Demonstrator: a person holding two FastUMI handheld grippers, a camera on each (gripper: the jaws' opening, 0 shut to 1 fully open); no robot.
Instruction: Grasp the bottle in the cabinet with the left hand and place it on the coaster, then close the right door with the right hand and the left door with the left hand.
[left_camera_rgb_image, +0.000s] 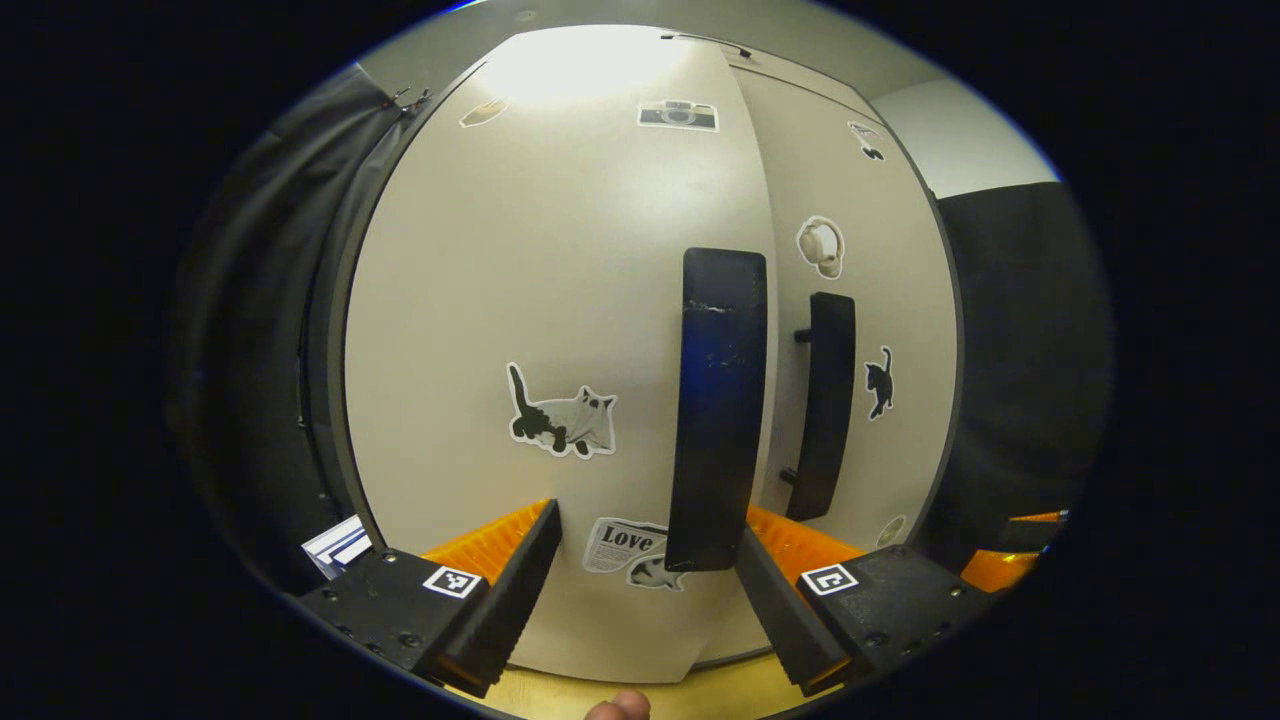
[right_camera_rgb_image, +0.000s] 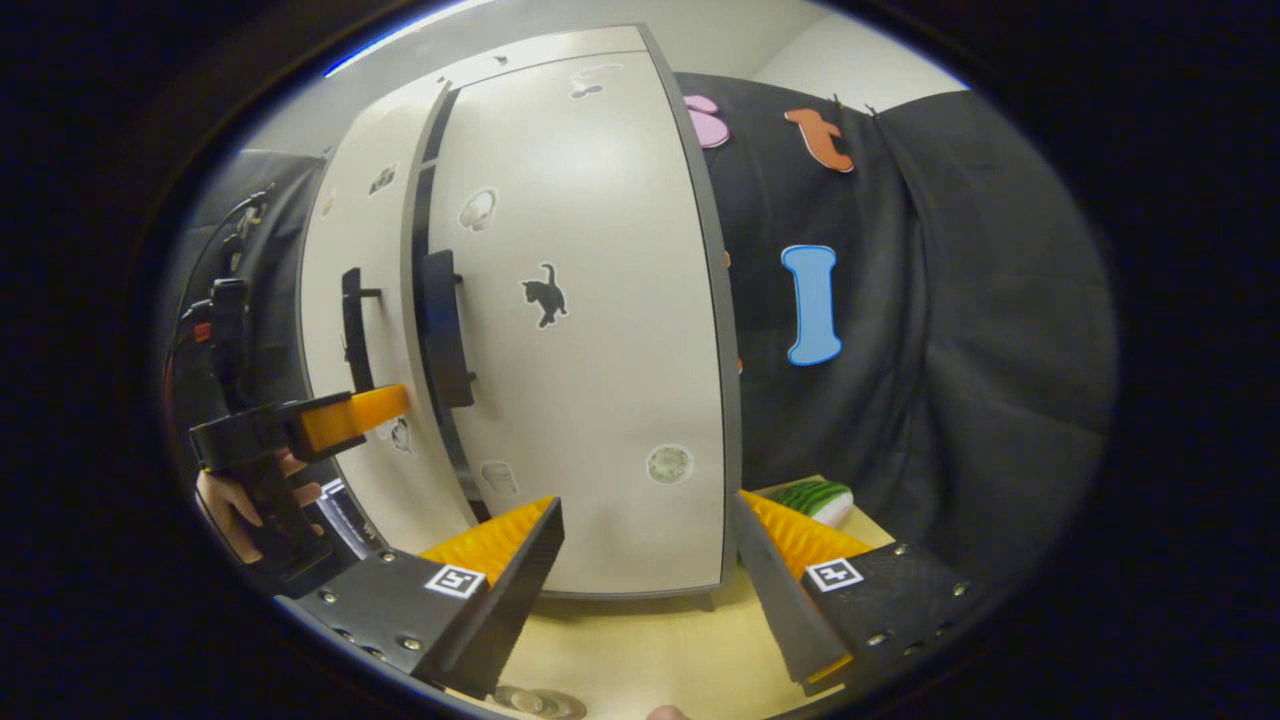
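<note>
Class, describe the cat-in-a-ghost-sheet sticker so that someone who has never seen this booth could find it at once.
Start at the pale cabinet and take its left door, the one nearest the left gripper. Left of that door's long black handle, about halfway up, sits the ghost-sheet cat sticker. Unlike the plain black cat sticker on the right door, it wears a pale sheet with its black tail raised.

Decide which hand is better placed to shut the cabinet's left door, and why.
Left: the left gripper is at the black bar handle of the pale left door; the right gripper faces the right door.
</note>
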